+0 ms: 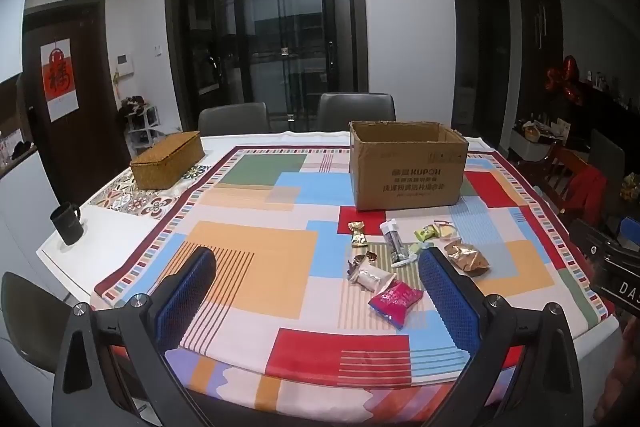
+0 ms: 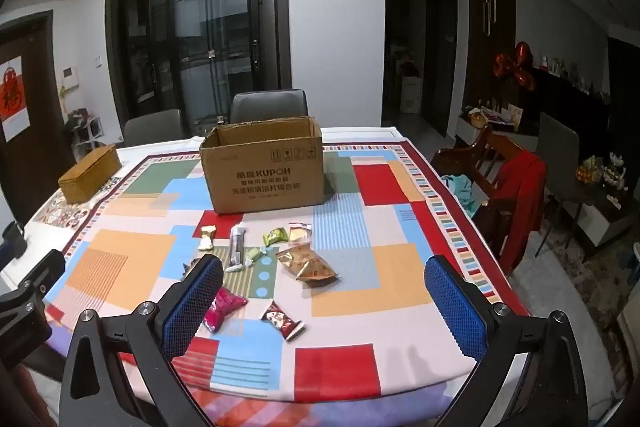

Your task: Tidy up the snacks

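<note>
Several wrapped snacks lie loose on the patterned tablecloth in front of an open cardboard box point(image 1: 408, 171) point(image 2: 264, 171). Among them are a pink packet point(image 1: 394, 299) point(image 2: 224, 307), a gold-brown packet point(image 1: 466, 257) point(image 2: 308, 265), a dark red candy point(image 2: 282, 319), a green candy point(image 1: 425, 234) point(image 2: 275, 237), a gold candy point(image 1: 358, 233) point(image 2: 207, 237) and a clear tube packet point(image 1: 394, 241) point(image 2: 237, 247). My left gripper point(image 1: 320, 291) is open and empty, above the table to the left of the snacks. My right gripper point(image 2: 324, 299) is open and empty, above the near snacks.
A woven lidded box point(image 1: 168, 159) point(image 2: 90, 173) sits at the table's far left. A black mug point(image 1: 68, 223) stands near the left edge. Grey chairs point(image 1: 356, 111) stand behind the table. A wooden chair with a red garment point(image 2: 516, 195) stands at the right.
</note>
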A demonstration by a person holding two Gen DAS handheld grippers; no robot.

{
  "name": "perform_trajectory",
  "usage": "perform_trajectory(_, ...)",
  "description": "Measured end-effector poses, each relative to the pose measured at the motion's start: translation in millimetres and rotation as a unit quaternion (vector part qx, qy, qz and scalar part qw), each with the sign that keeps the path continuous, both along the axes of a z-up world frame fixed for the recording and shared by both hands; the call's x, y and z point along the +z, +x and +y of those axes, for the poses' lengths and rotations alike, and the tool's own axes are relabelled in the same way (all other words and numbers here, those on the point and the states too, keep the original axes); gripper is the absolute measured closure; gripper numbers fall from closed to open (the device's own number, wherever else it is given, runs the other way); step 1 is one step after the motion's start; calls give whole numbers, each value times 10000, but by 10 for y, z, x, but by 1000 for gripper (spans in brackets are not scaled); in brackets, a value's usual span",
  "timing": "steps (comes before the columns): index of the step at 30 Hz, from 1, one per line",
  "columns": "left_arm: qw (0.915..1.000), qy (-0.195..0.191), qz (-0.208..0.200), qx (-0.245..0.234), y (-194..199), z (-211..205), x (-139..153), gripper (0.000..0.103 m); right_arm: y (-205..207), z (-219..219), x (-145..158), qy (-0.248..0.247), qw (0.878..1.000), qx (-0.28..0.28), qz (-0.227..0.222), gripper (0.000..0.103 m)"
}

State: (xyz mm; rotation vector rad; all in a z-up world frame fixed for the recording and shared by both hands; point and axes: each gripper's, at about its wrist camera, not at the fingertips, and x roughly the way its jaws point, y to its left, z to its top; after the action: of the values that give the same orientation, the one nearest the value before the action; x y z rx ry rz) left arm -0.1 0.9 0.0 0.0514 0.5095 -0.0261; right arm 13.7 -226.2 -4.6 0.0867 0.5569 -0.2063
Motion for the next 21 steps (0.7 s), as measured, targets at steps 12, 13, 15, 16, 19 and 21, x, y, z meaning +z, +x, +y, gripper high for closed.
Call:
perform_trajectory(12, 10000, 31, 14, 3, 4, -13, -1, 0, -10, 39, 40, -118, 9999, -4, -32, 1)
perform_trajectory(13, 10000, 28, 25, -1, -19, -22, -6, 0, -10, 38, 43, -116, 9999, 2, -40, 1)
perform_trajectory(15, 10000, 26, 12, 1, -21, -30, -9, 0, -20, 49, 42, -134, 9999, -5, -54, 1)
perform_trajectory(16, 10000, 26, 5, 0, -42, -42, 41, 0, -16, 52, 48, -132, 9999, -6, -56, 1)
perform_trajectory(19, 10000, 34, -12, 7, -42, -49, 44, 0, -19, 50, 44, -135, 9999, 0, -65, 1)
perform_trajectory(21, 10000, 6, -28, 2, -44, -12, 74, 0, -17, 52, 46, -135, 9999, -12, -77, 1)
